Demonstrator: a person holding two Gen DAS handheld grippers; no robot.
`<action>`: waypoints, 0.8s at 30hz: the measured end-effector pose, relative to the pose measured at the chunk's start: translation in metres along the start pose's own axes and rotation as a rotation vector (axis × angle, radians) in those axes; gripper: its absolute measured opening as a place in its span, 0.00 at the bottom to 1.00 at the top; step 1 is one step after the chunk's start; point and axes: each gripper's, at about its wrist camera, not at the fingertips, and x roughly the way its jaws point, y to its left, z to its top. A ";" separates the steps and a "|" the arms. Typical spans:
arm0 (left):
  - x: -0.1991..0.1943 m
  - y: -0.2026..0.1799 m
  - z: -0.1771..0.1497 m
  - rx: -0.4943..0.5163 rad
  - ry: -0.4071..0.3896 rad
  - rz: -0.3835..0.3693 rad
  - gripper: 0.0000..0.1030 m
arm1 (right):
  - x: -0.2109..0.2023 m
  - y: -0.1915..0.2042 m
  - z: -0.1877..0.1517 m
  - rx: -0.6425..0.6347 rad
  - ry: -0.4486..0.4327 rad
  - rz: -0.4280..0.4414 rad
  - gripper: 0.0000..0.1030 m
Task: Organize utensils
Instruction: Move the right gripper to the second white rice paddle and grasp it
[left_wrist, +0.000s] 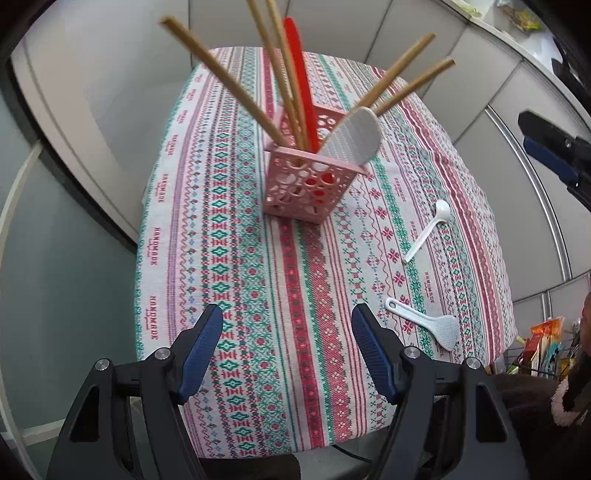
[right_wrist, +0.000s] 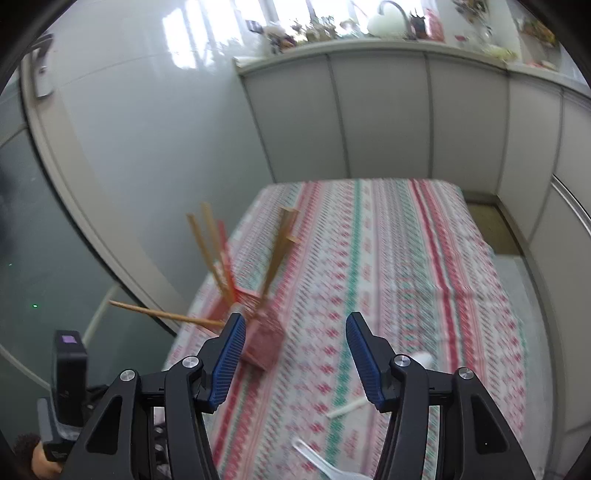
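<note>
A pink perforated utensil holder (left_wrist: 308, 184) stands mid-table with several wooden chopsticks (left_wrist: 221, 77), a red utensil (left_wrist: 301, 81) and a grey rice paddle (left_wrist: 352, 138) in it. A white spoon (left_wrist: 428, 232) and a white rice paddle (left_wrist: 424, 323) lie on the cloth to its right. My left gripper (left_wrist: 287, 321) is open and empty above the near table edge. My right gripper (right_wrist: 295, 328) is open and empty above the table; its view is blurred. There the holder (right_wrist: 264, 339) is by the left finger, the spoon (right_wrist: 349, 406) and the paddle (right_wrist: 317, 458) below.
The table wears a patterned red, green and white cloth (left_wrist: 295, 295). Grey cabinets (right_wrist: 388, 118) stand behind and to the right. A glass door (left_wrist: 55, 277) is on the left. Packaged goods (left_wrist: 543, 343) sit low on the right. The right gripper (left_wrist: 554, 155) shows at the left wrist view's edge.
</note>
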 end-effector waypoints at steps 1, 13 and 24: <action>0.002 -0.004 -0.001 0.011 0.004 0.004 0.72 | 0.001 -0.007 -0.003 0.010 0.015 -0.015 0.57; 0.025 -0.040 -0.013 0.132 0.063 0.057 0.72 | 0.046 -0.063 -0.087 0.009 0.472 -0.098 0.65; 0.035 -0.048 -0.019 0.165 0.089 0.076 0.72 | 0.066 -0.050 -0.151 -0.221 0.699 -0.020 0.67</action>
